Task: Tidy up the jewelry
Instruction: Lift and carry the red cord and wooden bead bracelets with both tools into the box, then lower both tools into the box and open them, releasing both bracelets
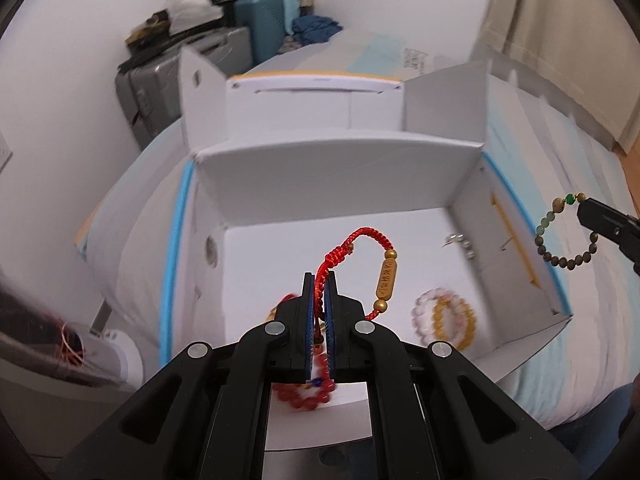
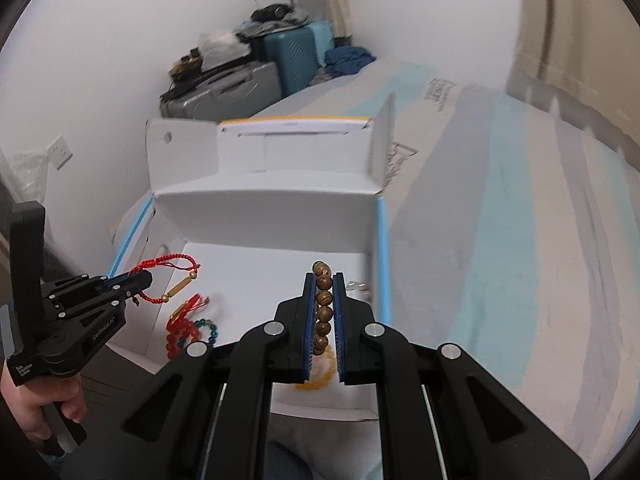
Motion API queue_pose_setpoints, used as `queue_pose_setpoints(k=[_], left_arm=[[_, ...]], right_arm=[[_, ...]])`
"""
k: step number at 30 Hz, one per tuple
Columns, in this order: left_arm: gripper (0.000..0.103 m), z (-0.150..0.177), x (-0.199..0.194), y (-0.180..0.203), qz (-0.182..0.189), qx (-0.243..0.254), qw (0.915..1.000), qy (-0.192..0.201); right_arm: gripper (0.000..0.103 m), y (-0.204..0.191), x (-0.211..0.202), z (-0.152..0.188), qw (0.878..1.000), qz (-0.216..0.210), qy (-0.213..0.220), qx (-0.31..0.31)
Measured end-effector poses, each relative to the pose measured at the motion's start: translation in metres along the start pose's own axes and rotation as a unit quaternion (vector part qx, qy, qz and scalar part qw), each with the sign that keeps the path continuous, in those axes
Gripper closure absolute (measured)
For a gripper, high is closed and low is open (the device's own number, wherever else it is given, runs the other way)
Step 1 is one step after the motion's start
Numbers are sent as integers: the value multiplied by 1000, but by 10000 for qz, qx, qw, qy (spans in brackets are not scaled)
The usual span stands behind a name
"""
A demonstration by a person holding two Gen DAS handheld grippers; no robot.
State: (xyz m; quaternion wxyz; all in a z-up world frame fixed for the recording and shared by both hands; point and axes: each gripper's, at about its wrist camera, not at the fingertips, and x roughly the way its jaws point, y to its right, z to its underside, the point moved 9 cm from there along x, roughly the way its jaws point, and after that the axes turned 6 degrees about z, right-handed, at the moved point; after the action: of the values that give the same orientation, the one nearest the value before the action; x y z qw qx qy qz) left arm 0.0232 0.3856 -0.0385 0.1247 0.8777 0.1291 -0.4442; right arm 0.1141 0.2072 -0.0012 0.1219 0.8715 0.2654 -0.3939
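The left gripper [image 1: 319,280] has its blue-padded jaws closed to a narrow slot on the red braided cord bracelet with a gold barrel charm [image 1: 386,276], pinching it at the knotted part of the cord; the loop rises ahead of the fingertips and hangs above the floor of the open white cardboard box with blue edge tape [image 1: 320,168]. In the right wrist view this gripper [image 2: 140,278] sits at the box's left side, with the bracelet [image 2: 176,284] dangling off its tip. The right gripper [image 2: 324,280] is closed on the brown wooden bead bracelet [image 2: 323,308], a column of beads lined up between the pads with one bead protruding past the tips; in the left wrist view it [image 1: 582,210] holds that bracelet [image 1: 568,236] as a hanging ring beyond the box's right wall, showing some green beads near the grip. On the box floor lie a red glassy bead bracelet [image 1: 308,392], partly hidden under the left gripper, and a pale pink bead bracelet [image 1: 426,316] overlapping an amber yellow bead bracelet [image 1: 452,320]. A small silver piece [image 1: 460,242] rests against the right wall; its type cannot be determined. A dark green bead bracelet [image 2: 208,328] lies beside the red beads. The box stands on a bed with a light striped sheet [image 2: 500,240].
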Motion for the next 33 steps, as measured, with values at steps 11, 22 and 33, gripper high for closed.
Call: queue_pose_setpoints(k=[11,22,33], left_arm=[[99,23,30,-35,-55,-261,9989,-385],[96,29,54,-38,-94,-238,9980,-571],[27,18,16,-19,-135,-70,9998,87]], right_arm=[[96,-32,45,17,9989,-86,-442,-149],[91,-33,72,29,9972,-29,-728,-137],[22,-19,39,27,9995,88,-285,83]])
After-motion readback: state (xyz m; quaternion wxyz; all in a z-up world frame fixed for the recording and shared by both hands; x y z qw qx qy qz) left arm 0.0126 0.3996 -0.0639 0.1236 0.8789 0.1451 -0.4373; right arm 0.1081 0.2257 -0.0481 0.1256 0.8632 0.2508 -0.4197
